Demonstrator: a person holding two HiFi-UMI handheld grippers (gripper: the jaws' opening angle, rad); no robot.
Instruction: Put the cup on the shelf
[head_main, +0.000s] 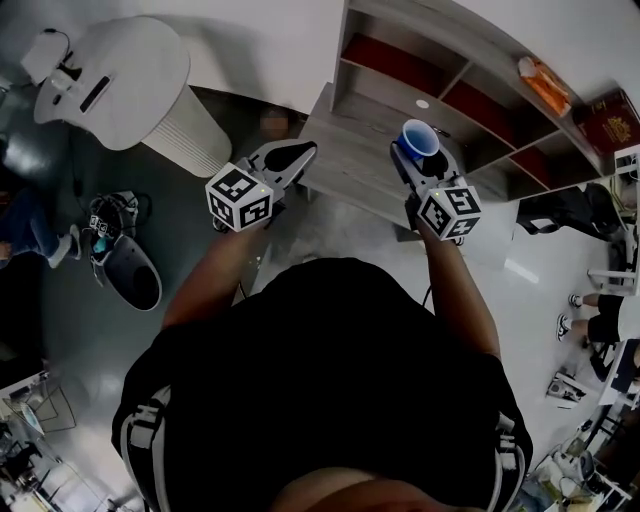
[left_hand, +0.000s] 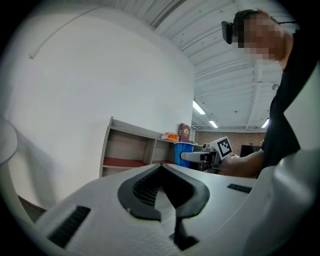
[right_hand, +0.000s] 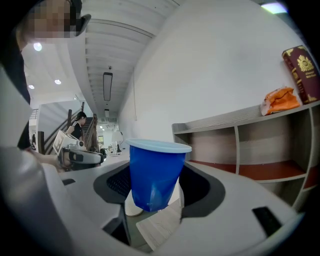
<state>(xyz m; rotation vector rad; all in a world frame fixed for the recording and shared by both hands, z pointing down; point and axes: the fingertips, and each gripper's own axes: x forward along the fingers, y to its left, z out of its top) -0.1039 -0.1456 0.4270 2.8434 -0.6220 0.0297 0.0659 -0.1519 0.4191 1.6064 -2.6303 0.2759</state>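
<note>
The right gripper (head_main: 420, 162) held the blue cup (head_main: 418, 137) upright between widely set jaws, the pads pressing its lower wall. The cup hung in the air at about one o'clock from the person, just short of the shelf (head_main: 478, 62), which spread from twelve to two o'clock. The left gripper (head_main: 288, 156) sat at eleven o'clock, jaws together and empty.

Judged step: carrying, placement not yet made. A book (head_main: 604, 120) and an orange packet (head_main: 545, 84) occupied the top board. The compartments appeared free, though their depths were poorly seen. The next move would call for bringing the cup forward level, seating its base flat on a board, then releasing.
</note>
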